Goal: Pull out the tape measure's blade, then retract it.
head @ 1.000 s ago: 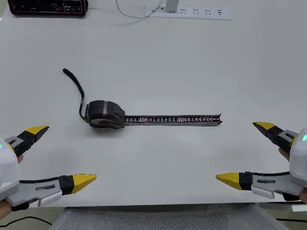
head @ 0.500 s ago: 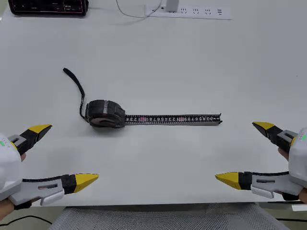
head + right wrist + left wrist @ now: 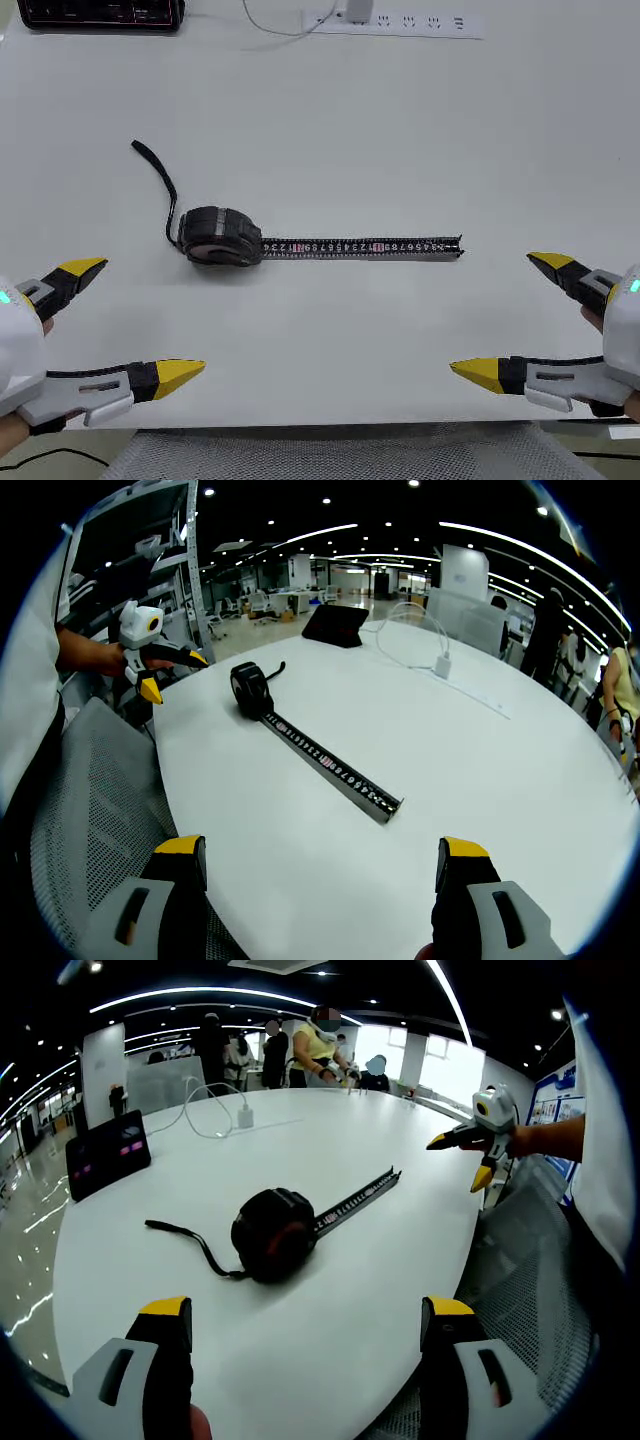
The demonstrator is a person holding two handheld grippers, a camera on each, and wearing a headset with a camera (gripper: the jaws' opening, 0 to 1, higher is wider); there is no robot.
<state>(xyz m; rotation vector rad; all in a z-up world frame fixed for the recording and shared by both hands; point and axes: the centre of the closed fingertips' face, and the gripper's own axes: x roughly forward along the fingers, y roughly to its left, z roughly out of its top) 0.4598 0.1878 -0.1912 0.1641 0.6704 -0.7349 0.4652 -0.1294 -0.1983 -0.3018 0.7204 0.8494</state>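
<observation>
The white worktop [image 3: 400,130] takes up most of the head view. A strip of grey mesh [image 3: 330,455] runs along below its near edge.

The left gripper [image 3: 150,314] is held at the near left corner. Its yellow-tipped jaws are wide apart, with nothing between them, and point in toward the middle. The right gripper [image 3: 493,313] mirrors it at the near right corner, its jaws also spread wide and holding nothing. Both are well apart from the things on the worktop.

A flat black device [image 3: 100,12] lies at the far left edge. A white power strip [image 3: 400,22] lies along the far edge, right of centre.

The tape measure [image 3: 221,237] lies on the worktop left of centre, nearer the left gripper than the right one. It is a rounded black case resting on its side. In the left gripper view it sits straight ahead, between the two jaws and beyond them.

Its blade [image 3: 360,247] is pulled out and lies flat, running from the case to the right. The end hook stops short of the right gripper.

A black wrist strap [image 3: 160,180] trails from the case's left side, curving toward the far left.

A thin white cable [image 3: 270,28] loops at the far edge beside the power strip.
</observation>
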